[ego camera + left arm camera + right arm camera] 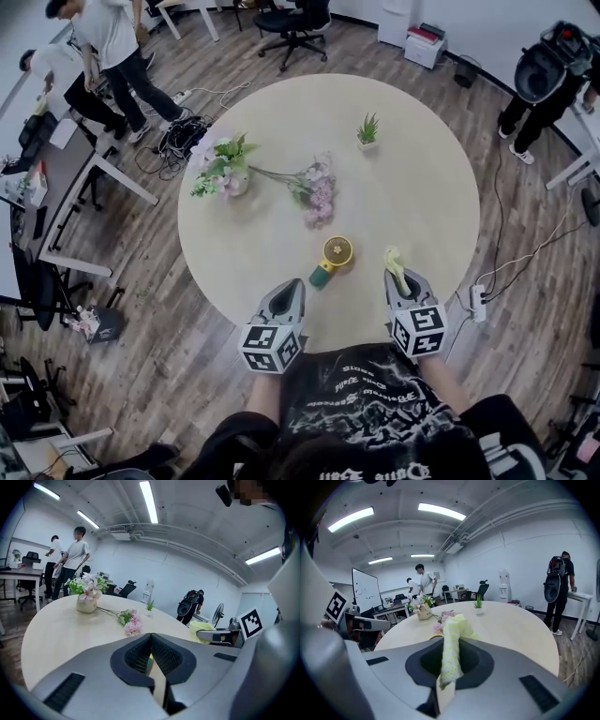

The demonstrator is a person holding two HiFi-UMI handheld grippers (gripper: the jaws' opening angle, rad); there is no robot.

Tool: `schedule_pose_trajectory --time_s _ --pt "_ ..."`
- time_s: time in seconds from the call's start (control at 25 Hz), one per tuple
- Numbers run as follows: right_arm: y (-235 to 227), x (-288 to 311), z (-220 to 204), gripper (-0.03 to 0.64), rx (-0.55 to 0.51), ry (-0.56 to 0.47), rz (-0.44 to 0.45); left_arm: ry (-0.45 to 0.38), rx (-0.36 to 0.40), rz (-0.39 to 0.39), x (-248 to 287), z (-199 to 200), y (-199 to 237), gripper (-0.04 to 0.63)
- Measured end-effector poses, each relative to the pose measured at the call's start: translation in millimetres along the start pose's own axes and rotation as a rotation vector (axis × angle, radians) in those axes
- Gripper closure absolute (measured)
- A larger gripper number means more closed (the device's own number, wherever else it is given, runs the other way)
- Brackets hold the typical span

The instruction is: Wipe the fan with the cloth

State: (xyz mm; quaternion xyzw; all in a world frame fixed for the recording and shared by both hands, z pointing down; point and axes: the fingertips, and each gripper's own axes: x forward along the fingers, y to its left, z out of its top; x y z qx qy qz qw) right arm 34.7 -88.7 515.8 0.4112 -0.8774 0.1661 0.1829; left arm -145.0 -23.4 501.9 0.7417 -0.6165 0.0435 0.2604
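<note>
A person stands at a round worktop (422,178), a gripper in each hand. The small fan (333,255) lies near the front edge between the two grippers. Its round yellow head faces up, and its green handle reaches back toward the left gripper (292,285). The fan's long axis runs diagonally, from near-left to far-right.

The left gripper's jaws are pressed together just beside the handle end, and no firm hold on the handle shows. The right gripper (449,641) pinches a pale yellow cloth (452,634), which stands up out of its jaws.

Wiping seems not yet begun. The next move is probably to carry the cloth left onto the fan's head while the fan is kept steady.
</note>
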Motion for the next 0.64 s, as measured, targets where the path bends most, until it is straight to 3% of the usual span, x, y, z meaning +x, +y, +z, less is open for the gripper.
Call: schedule_pose_trajectory --time_s 0.64 --pt "9.1 3.6 3.6 0.586 -0.038 -0.007 -0.007 0.025 0.072 0.018 -5.2 -6.6 5.5 0.575"
